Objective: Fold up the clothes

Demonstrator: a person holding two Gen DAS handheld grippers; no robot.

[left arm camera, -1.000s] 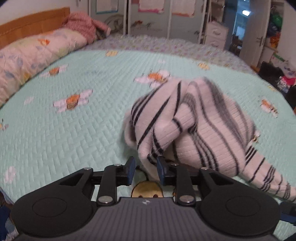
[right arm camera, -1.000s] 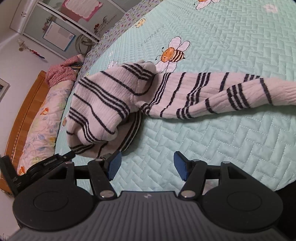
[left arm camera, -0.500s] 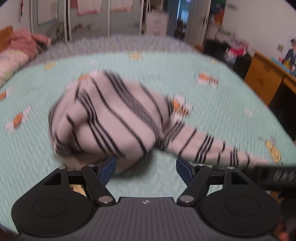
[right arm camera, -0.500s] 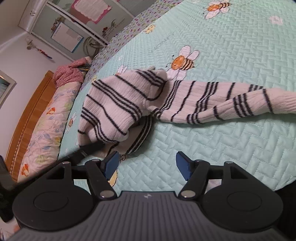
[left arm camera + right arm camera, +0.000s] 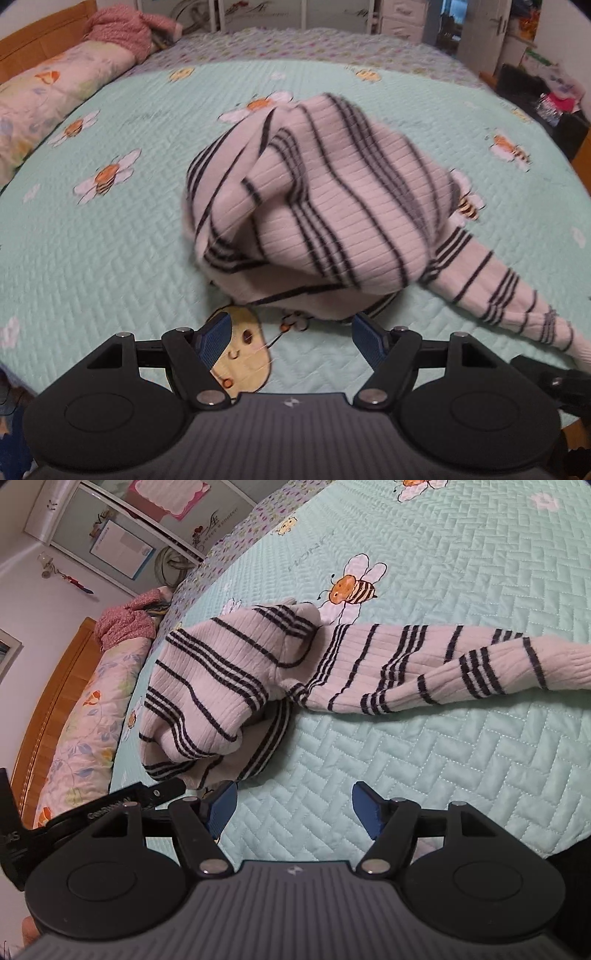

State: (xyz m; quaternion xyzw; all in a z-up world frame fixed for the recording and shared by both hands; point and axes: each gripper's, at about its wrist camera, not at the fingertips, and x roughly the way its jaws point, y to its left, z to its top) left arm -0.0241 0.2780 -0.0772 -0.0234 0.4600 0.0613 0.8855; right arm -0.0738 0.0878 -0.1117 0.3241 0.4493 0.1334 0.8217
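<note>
- Striped sweater lies bunched in a heap on the bed, approx mid-bed but toward the near edge; white/pale pink rib knit w/ dark stripes.
- One sleeve stretched out flat on the quilt, running from the heap toward the bed's right edge in the left cam; cuff end reaches the frame edge in the right cam.
- Yellow face patch shows at the near edge of the heap, partly behind the L finger pad.
- Left gripper: jaws wide apart, nothing between them; blue pads just short of the heap's near hem, not clearly touching.
- Right gripper: jaws wide apart, empty; over bare quilt, heap just beyond its left pad. Contact w/ the hem: can't tell.
- Left gripper's body is visible in the right cam at lower left, beside the heap.
- Quilt: mint green, herringbone stitch, bee prints.
- Floral pillow roll along the bed's left side by the wooden headboard; pink knit bundle at the far left corner.
</note>
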